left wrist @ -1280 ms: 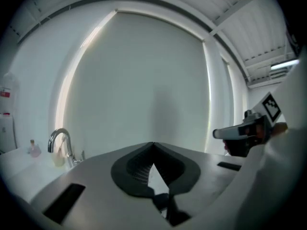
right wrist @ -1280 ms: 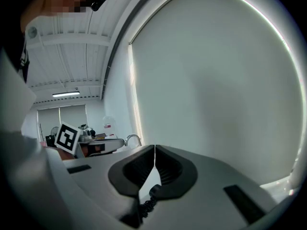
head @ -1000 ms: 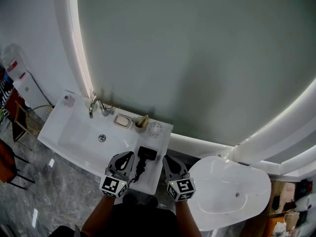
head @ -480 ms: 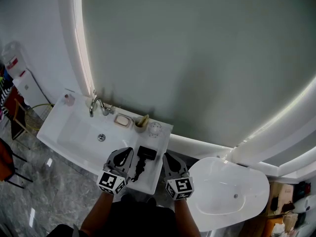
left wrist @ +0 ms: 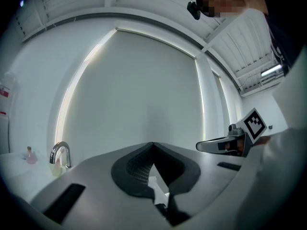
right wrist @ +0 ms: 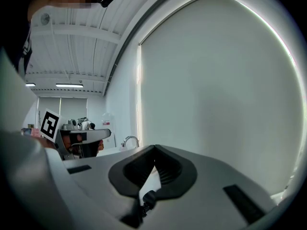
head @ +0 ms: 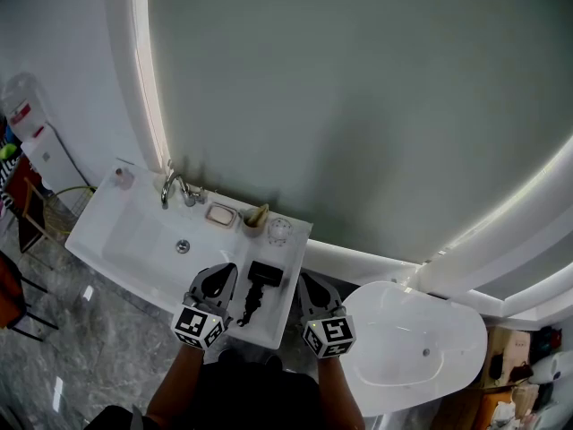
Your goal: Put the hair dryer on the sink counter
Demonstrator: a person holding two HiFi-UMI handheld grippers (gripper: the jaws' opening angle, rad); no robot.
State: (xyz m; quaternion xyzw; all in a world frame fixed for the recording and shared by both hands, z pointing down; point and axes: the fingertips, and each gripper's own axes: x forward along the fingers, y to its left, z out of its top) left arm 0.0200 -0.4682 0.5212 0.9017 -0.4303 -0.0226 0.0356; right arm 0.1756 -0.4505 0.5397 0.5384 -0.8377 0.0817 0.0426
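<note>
The hair dryer [head: 263, 276] lies flat on the right end of the white tabletop [head: 277, 313], to the right of the basin. Its black cord [head: 249, 306] curls toward the front edge. The left gripper [head: 226, 273] is just beside it on the left and the right gripper [head: 305, 279] is near it on the right, so the dryer is between the two, and neither one holds it. In both gripper views the jaws are closed, tips together, with nothing gripped. Behind the dryer, along the wall, stand a cup [head: 255, 221], a soap dish [head: 221, 214] and a faucet [head: 174, 189]. A white bathtub [head: 412, 348] is at the right.
</note>
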